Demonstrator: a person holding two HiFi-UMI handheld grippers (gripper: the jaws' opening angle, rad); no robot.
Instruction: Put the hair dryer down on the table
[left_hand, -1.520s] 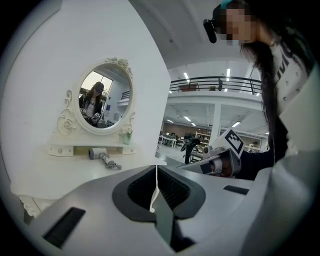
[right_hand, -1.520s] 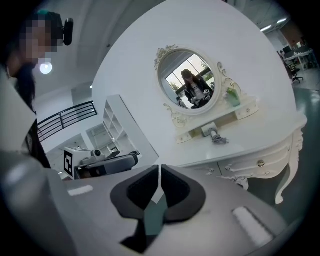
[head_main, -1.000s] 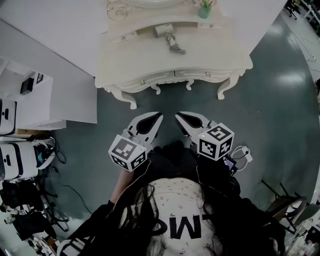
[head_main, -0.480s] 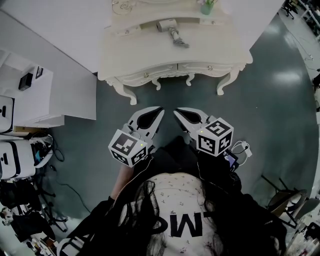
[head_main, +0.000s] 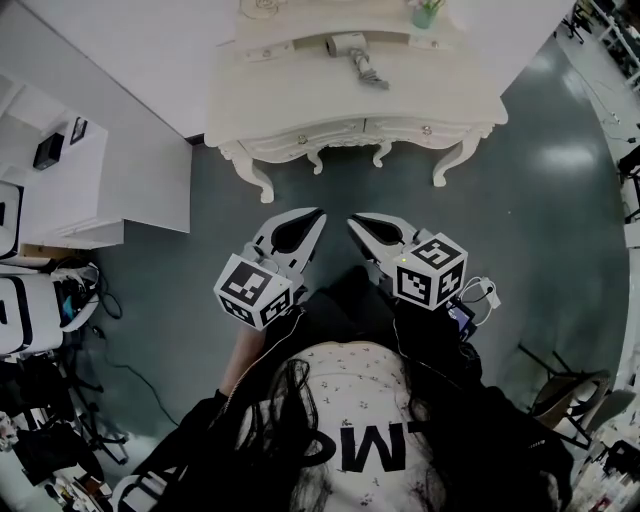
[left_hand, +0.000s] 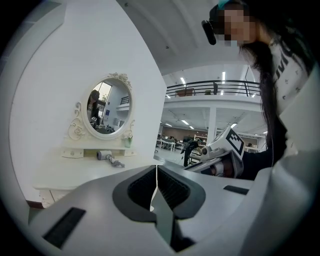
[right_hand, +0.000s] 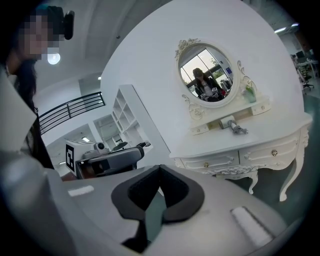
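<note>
In head view, finds dryer (head_main: 352, 50) lying on table (head_main: 300, 100), well apart from left gripper (head_main: 316, 214) and right gripper (head_main: 354, 222); looks done, so best to hold both clear. In left gripper view, shows jaws pressed together on nothing; hides table's front behind the gripper. In right gripper view, shows jaws closed tight, empty; leaves dryer's cord hard to trace.

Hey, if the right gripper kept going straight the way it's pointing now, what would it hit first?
Nothing close: the shut right gripper has only open floor ahead. Further on, it would probably meet the left end of the white dressing table, or the wall just beside it; depth is unclear.
</note>
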